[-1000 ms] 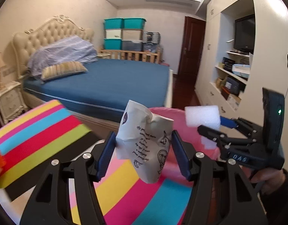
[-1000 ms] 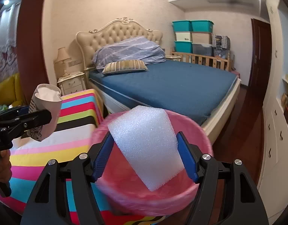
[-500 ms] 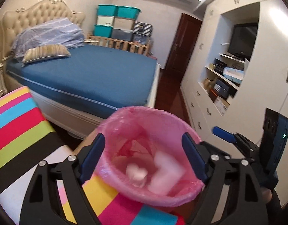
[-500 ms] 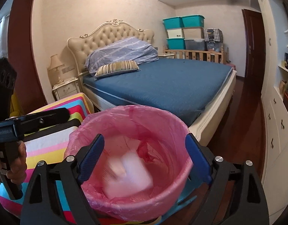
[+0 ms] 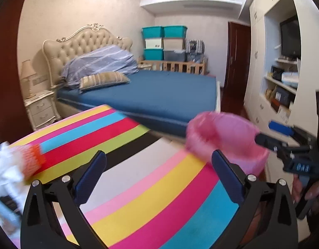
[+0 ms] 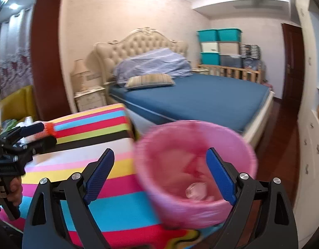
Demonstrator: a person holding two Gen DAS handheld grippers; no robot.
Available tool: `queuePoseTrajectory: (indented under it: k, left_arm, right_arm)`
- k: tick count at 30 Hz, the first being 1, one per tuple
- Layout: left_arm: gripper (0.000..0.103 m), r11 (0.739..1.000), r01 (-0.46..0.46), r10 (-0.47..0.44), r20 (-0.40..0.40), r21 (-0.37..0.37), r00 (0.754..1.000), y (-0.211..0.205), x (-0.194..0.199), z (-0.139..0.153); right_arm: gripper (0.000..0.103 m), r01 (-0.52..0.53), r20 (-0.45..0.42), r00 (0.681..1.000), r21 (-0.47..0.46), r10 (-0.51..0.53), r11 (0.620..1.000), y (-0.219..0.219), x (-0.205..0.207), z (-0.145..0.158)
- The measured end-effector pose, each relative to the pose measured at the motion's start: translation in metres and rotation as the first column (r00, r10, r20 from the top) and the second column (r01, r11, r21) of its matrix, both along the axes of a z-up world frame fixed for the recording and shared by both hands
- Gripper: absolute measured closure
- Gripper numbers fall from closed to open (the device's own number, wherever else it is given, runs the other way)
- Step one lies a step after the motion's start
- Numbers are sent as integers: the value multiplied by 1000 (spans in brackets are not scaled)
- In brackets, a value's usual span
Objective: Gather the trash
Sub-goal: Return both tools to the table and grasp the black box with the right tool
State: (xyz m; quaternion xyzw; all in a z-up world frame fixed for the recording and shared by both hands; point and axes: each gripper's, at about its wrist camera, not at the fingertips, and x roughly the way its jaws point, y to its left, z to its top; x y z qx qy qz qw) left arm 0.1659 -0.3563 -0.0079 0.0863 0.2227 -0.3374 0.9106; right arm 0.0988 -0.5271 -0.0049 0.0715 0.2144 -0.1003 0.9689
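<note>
1. Both claws stand wide with nothing between the pads: the left claw (image 5: 158,178) over the striped cloth (image 5: 138,178), the right claw (image 6: 160,176) at the near rim of the bin (image 6: 194,166). Their jaws have just been opening, letting the cup and the foam block drop.
2. Striped cloth covers the table, the broadest thing near at hand, and most of it lies bare in front of the left claw.
3. Lined in pink, the bin sits at the table's right end, near the bed (image 6: 201,97); something pale and crumpled (image 6: 198,189) rests at its bottom, so at least one piece is already in.
4. Remaining trash shows at the cloth's far left edge: a white crumpled lump with an orange fringe (image 5: 32,157), blurred, so what it is I cannot tell.
5. Judged from this, a drop-off step is just done and a fetch is next. It calls for carrying the left claw to that lump, straddling it with the pads open, then closing gently, since it looks soft and light.
</note>
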Motion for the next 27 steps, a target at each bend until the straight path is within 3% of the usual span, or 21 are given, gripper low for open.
queuePoseTrajectory:
  k: [6,12,15,17,25,27]
  left_arm:
    - [5,992,-121,121,15,25,993,101,-24,2]
    - [5,949,-312,312,20,34,950,202,-38,-7]
    - [5,905,-423,423,-1,42,906,254,-40,-14]
    - [5,863,-503,503,11,51,864,288,-44,-17]
    - [5,734,-677,678,-17,53,734,390,-46,-18]
    - [5,715,-697,699,-32,54,714,403,-50,-20]
  right_arm:
    - [18,-177,-27,984,18,178,984,76,25,-1]
    - [18,-309,-81,946,77,314,948,144,54,-10]
    - [18,-347,-122,928,58,352,936,183,69,-16]
    - [18,-374,-147,915,39,375,927,211,77,-22]
    - [20,-530,-196,833,-9,518,848,308,111,-29]
    - [26,-566,-197,812,-30,550,824,327,116,-27]
